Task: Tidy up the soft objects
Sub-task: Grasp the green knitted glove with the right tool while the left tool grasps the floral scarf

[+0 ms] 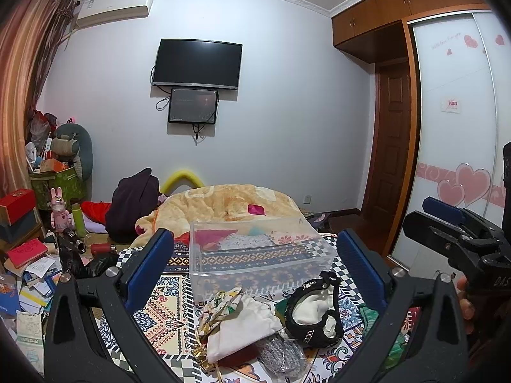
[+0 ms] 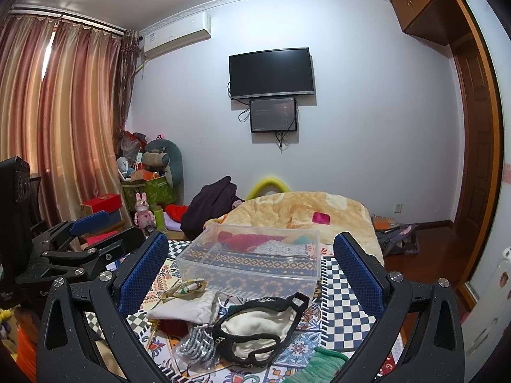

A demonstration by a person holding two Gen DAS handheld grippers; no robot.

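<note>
Both claws hang above the near part of a bed that carries a patterned cover. The left claw is released, its two blue pads set wide apart with nothing between them. The right claw is released in the same way and also holds nothing. In the left wrist view the right claw shows at the right edge, with a part of a hand behind it.

The soft objects lie together in a small pile on the near part of the bed, between the pads in both views. A white cloth pouch lies on the left of the pile, and a floral fabric piece touches its far side. Just right of the pouch is a black-trimmed white garment. A grey knitted item in clear wrap lies nearest, touching the pouch and the garment. A green knitted piece lies at the near right.

Just beyond the pile stands a clear plastic box, open at the top. Through its far wall red, white and teal fabrics are seen; I cannot tell if they lie in the box or behind it. Farther away an orange blanket is heaped on the bed.
</note>
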